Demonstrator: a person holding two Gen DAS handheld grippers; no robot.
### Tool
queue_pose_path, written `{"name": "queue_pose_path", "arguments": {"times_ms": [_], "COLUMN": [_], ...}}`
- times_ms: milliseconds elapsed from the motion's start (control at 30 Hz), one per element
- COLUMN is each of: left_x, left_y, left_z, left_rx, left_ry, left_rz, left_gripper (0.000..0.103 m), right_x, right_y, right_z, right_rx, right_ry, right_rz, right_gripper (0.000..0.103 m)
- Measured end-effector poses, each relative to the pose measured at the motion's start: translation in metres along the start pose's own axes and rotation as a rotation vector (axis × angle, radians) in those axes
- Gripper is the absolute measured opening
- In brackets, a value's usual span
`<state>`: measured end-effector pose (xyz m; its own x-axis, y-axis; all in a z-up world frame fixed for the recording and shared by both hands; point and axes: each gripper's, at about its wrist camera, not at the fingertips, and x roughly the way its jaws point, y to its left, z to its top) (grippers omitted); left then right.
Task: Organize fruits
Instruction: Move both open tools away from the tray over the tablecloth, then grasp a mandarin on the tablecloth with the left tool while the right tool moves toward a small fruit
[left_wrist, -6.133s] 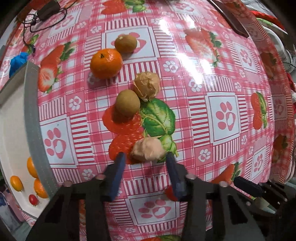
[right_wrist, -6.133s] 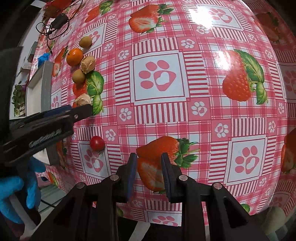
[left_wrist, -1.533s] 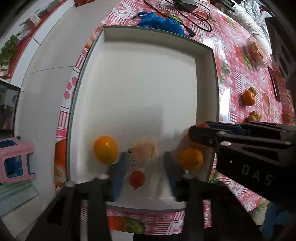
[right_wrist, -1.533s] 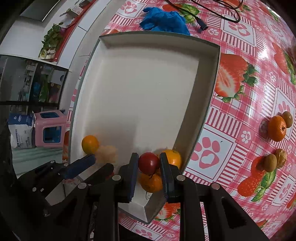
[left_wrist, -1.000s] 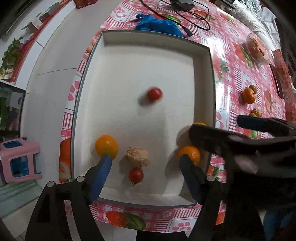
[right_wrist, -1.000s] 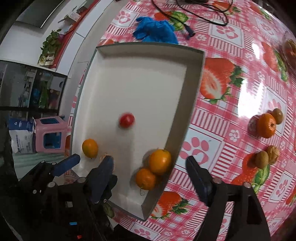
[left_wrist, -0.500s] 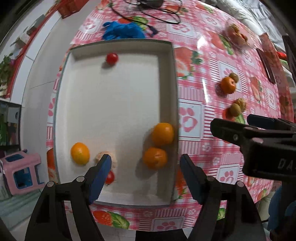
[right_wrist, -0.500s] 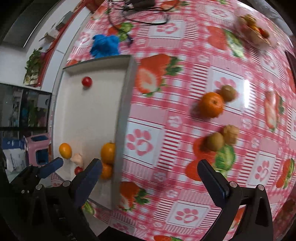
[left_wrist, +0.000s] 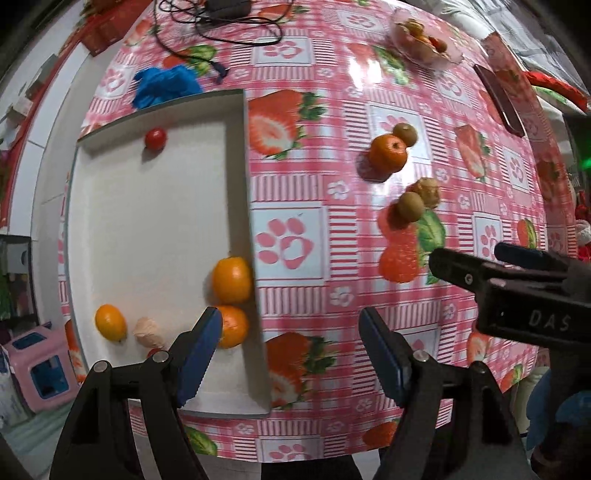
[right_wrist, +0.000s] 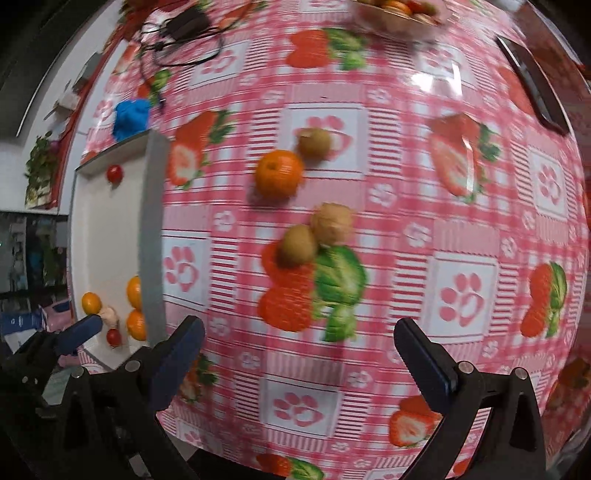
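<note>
The white tray (left_wrist: 155, 221) sits at the table's left edge and holds two oranges (left_wrist: 231, 279), a small orange fruit (left_wrist: 110, 322), a pale wrinkled fruit (left_wrist: 147, 331) and a cherry tomato (left_wrist: 155, 138). On the cloth lie an orange (right_wrist: 279, 177), two brown kiwi-like fruits (right_wrist: 297, 245) and a walnut-like fruit (right_wrist: 331, 224). My left gripper (left_wrist: 291, 354) hangs open above the tray's right wall, empty. My right gripper (right_wrist: 299, 354) is wide open over the cloth, below the loose fruits, empty.
A blue glove (left_wrist: 166, 86) lies beyond the tray. Black cables and a charger (left_wrist: 229, 14) are at the far edge. A clear bowl of fruit (left_wrist: 424, 40) and a dark phone (left_wrist: 498, 103) sit at the far right. A pink stool (left_wrist: 40, 369) stands below the table.
Both grippers have swung right, away from the tray toward the loose fruits. The cherry tomato rolled to the tray's far corner. Both stay open.
</note>
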<state>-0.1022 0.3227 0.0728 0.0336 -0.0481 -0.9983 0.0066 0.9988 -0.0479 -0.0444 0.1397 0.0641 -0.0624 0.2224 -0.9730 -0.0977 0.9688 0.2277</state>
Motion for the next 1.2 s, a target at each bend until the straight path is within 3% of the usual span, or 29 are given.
{"name": "queue_pose_path", "arguments": {"times_ms": [167, 567, 967, 1200], "left_x": [0.002, 0.03, 0.064, 0.087], "left_y": [-0.015, -0.066, -0.091, -0.086], "left_z": [0.017, 0.082, 0.136, 0.151], "left_rx": [0.006, 0.048, 0.032, 0.006], "left_ry": [-0.001, -0.004, 0.007, 0.042], "left_rz": [-0.013, -0.019, 0.017, 0.012], "left_gripper": [0.079, 0.079, 0.079, 0.061], "right_x": [-0.001, 0.031, 0.032, 0.027], "right_y": [-0.039, -0.115, -0.122, -0.123], "right_z": [-0.012, -0.058, -0.081, -0.079], "right_rx": [0.075, 0.123, 0.031, 0.016], "right_ry": [0.001, 0.118, 0.111, 0.093], "right_rz": [-0.031, -0.115, -0.18, -0.192], "right_gripper": [0.103, 0.103, 0.103, 0.103]}}
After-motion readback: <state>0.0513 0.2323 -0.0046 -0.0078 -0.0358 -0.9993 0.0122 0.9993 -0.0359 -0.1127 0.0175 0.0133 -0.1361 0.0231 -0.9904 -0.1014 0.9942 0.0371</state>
